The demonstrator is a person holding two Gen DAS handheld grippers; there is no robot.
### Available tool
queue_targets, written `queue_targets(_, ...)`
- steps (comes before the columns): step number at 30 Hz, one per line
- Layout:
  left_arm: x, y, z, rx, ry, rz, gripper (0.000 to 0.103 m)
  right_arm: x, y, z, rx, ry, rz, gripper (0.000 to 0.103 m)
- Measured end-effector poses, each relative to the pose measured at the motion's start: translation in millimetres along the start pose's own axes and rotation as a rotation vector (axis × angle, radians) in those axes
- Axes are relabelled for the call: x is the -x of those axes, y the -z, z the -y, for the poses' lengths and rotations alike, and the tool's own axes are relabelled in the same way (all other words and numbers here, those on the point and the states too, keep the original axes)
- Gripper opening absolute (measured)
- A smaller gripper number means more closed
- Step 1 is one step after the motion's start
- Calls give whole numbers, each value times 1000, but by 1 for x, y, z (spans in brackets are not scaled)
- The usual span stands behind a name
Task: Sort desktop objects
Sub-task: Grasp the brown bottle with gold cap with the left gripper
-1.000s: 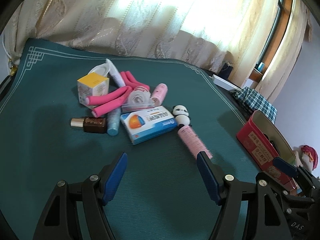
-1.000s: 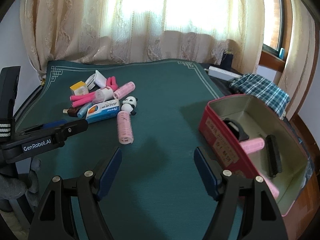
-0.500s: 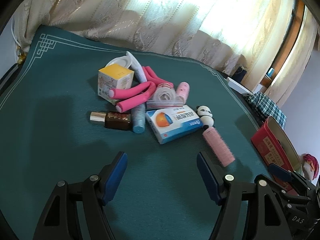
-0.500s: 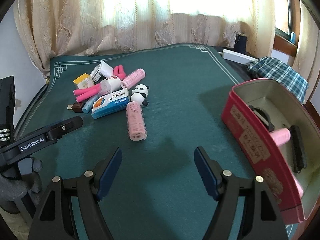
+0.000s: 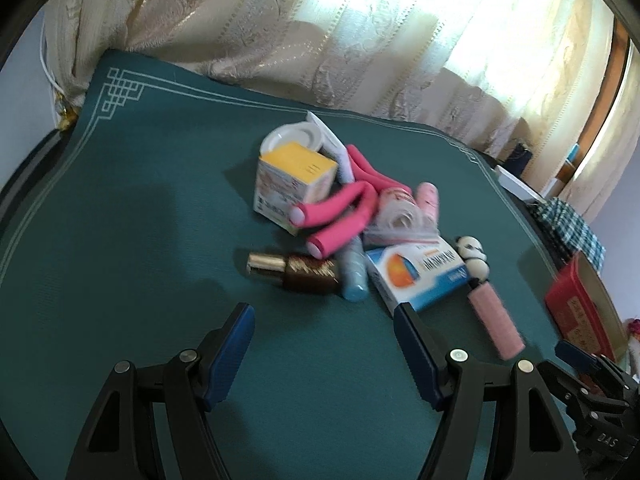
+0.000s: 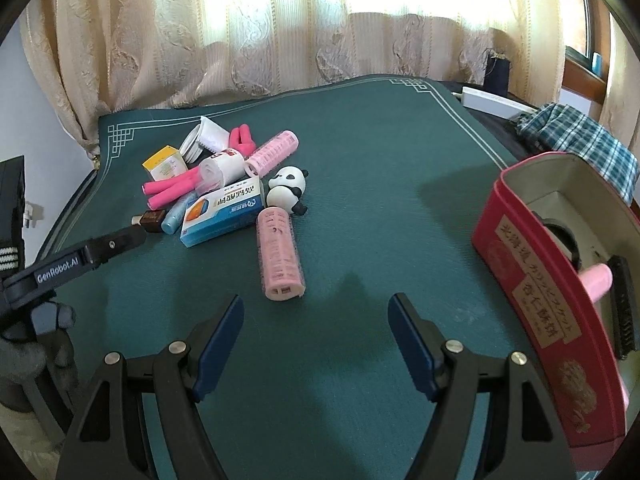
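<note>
On the green mat (image 6: 360, 152) a heap of small things lies at centre left of the right wrist view. A pale pink roller (image 6: 280, 254) lies alone at the near edge of the heap, just above the right gripper (image 6: 316, 330), whose jaws stand wide with nothing between them. Above the roller sits a panda figure (image 6: 287, 190), just beside a blue and white box (image 6: 222, 210). Left of the box lie a blue tube (image 6: 176, 214), a brown bottle (image 6: 150, 218) and two hot-pink foam rods (image 6: 172, 192). A yellow-topped carton (image 6: 165, 163), a white roll (image 6: 220, 170), a second pink roller (image 6: 272, 152) and a white jar (image 6: 196, 142) fill the back of the heap. At the right edge a red tin (image 6: 536, 280) stands open; inside it show a pink roller (image 6: 598, 280) and a black comb (image 6: 624, 304).

In the left wrist view, which is somewhat blurred, the left gripper (image 5: 324, 344) hovers at lower centre, jaws wide and empty, just below the bottle (image 5: 298, 274) and tube (image 5: 354, 276). Its right finger overlaps the near corner of the box (image 5: 416, 276). The carton (image 5: 294, 186) sits at centre, rods (image 5: 340, 216) against it; the lone roller (image 5: 496, 326) lies lower right, the tin (image 5: 576, 312) at the right edge. Curtains (image 6: 280, 20) hang behind the mat, and a plaid cloth (image 6: 580, 140) lies upper right.
</note>
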State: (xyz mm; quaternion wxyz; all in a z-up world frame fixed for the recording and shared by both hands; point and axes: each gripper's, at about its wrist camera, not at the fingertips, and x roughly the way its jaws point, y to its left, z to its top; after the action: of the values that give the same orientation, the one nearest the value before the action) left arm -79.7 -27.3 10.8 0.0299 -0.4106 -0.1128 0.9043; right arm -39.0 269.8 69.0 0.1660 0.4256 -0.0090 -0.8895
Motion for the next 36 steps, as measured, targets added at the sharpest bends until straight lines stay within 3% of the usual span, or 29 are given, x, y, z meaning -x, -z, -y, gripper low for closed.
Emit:
queue_targets(7,-22,-16,-11,-10,-60,-20,73,-8,-1,4,-12,-11,-9,78)
queue_targets(12,-35,-20,-8,-36,-59,-32,73,-14,-2,4,-12,-16,-20,78)
queue_targets(14,-37,-21,-7,-46,-58,-25,80,-15,-2,3,-8,-16,-22,78)
queue_targets(24,-41,-26,-25,-30,-58,-28,80,-19,-3,3,2,-12,-31,78)
queue_targets(36,-47,-31,-17,-132,-83,-59,80,-21,-2,-2,11,-7,-35,78)
